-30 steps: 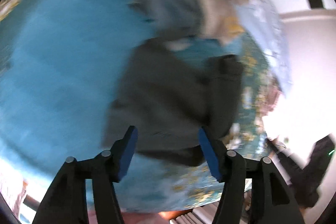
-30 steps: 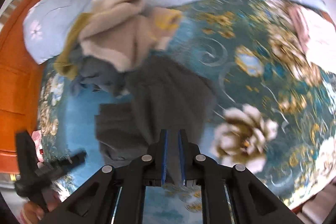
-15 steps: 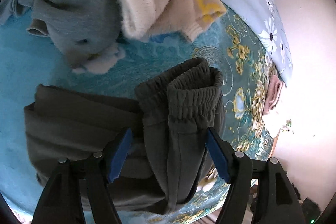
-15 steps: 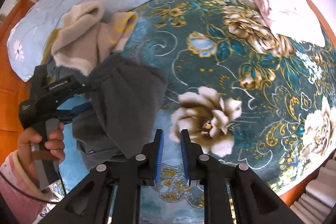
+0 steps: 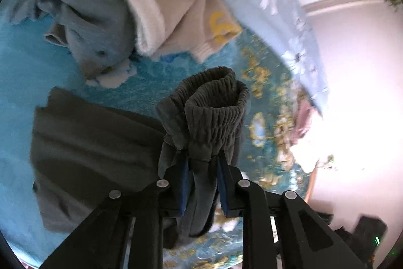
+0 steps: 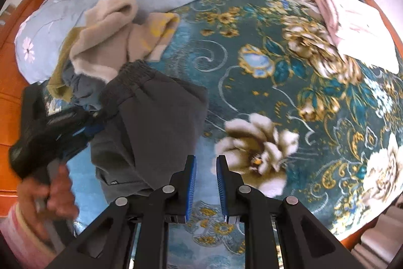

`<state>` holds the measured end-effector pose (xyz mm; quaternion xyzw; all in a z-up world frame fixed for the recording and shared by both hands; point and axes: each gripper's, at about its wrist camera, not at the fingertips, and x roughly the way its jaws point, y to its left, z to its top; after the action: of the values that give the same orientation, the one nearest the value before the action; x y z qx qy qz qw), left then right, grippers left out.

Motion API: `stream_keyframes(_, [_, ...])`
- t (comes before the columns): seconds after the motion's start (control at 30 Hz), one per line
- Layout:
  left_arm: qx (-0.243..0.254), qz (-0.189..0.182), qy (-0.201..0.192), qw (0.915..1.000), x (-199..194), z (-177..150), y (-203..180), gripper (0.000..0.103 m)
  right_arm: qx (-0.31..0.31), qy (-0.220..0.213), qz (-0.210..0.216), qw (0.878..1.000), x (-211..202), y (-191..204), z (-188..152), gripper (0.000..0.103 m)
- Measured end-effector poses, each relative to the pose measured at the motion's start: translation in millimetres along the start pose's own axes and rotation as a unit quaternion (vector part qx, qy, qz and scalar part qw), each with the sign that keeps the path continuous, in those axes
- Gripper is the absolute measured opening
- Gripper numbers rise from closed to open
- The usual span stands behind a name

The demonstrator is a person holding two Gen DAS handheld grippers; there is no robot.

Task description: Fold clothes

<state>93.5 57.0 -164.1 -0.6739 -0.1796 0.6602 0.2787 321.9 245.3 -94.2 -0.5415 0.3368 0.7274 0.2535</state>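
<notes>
- Left gripper: our jaws clamped on trousers waistband, mid-fold, frame centre.
- Right gripper: our jaws apart, empty.
- Next: lay waistband flat.

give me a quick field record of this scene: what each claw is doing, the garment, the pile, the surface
left claw: shut on the dark grey pants at the ribbed waistband
right claw: open, holding nothing, over the bedspread
garment: dark grey pants, partly folded, waistband end lifted
pile: beige sweater on a blue-grey garment, beyond the pants
surface: teal floral bedspread
also: folded pink cloth at far right
</notes>
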Motion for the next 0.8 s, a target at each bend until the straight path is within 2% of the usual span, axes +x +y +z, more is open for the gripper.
stream_keyframes(0.17, [-0.014, -0.03, -0.047, 0.9984, -55.1, -25.7, 16.8, 0.02, -0.04, 0.006, 0.02, 0.999, 12.7, 37.1, 8.5, 0.019])
stream_keyframes(0.2, [-0.026, -0.026, -0.049, 0.9981, -61.5, -31.1, 29.3, 0.02, -0.05, 0.009, 0.025, 0.998, 16.3, 45.6, 9.6, 0.019])
stream_keyframes(0.27, [-0.06, -0.008, -0.045, 0.9972, -61.5, -38.4, 60.1, 0.019, -0.067, 0.015, 0.033, 0.997, 23.5, 62.3, 10.1, 0.019])
stream_keyframes(0.37, [-0.123, 0.015, -0.042, 0.9914, -55.8, -45.9, 107.4, 0.019, -0.097, 0.026, 0.046, 0.994, 34.8, 89.4, 9.7, 0.019])
stream_keyframes(0.5, [-0.196, 0.004, -0.032, 0.98, -42.6, -50.6, 148.2, 0.019, -0.134, 0.047, 0.053, 0.988, 49.4, 118.2, 6.1, 0.019])
stream_keyframes(0.73, [-0.193, 0.001, -0.029, 0.9807, -34.3, -44.6, 150.1, 0.019, -0.149, 0.07, 0.054, 0.985, 70.9, 130.3, 8.0, 0.019])
stream_keyframes(0.8, [-0.193, -0.011, -0.033, 0.9805, -41.3, -46.5, 147.5, 0.019, -0.142, 0.072, 0.059, 0.985, 77.8, 131.1, 14.3, 0.019])
